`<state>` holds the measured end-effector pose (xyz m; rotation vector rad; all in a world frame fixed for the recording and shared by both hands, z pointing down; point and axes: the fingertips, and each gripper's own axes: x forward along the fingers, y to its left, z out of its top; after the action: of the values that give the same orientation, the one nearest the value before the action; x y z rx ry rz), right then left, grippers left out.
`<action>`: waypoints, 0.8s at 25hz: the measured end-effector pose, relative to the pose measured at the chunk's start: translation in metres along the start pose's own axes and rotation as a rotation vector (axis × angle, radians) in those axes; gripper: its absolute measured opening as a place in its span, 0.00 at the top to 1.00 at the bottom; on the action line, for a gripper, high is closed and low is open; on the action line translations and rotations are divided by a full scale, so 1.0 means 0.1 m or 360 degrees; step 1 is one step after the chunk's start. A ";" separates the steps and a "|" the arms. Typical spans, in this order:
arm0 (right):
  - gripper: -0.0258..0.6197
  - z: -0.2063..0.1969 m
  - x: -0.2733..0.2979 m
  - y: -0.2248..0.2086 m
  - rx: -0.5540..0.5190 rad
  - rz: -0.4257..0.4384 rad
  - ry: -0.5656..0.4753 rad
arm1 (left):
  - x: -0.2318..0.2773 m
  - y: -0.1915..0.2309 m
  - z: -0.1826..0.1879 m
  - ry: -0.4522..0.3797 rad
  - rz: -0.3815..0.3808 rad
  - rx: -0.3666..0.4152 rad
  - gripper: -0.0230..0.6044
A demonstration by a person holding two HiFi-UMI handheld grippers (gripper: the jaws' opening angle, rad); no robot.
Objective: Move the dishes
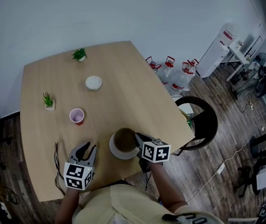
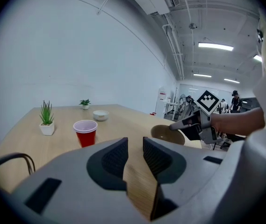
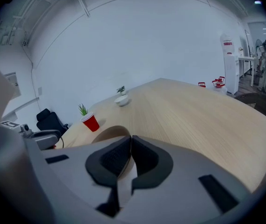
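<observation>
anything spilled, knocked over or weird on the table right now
Nothing stands out. The red cup, the white bowl, the left plant and the far plant all stand upright, with no spill. The brown bowl has its rim pinched in the right gripper.

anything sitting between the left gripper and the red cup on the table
Nothing visible. Only bare table lies between the left gripper and the red cup. The brown bowl, pinched at its rim by the right gripper, sits to the right of that path.
</observation>
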<state>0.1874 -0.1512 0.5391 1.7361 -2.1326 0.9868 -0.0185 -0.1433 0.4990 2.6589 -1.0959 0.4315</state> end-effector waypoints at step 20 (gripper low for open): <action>0.92 0.54 0.65 0.42 -0.0055 0.0210 -0.0011 | -0.36 0.45 -0.08 -0.0037 0.0268 -0.0096 0.79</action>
<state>0.1428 -0.2323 0.5193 1.6031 -2.2794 0.9709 -0.0760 -0.1487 0.4983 2.5360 -1.3240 0.3919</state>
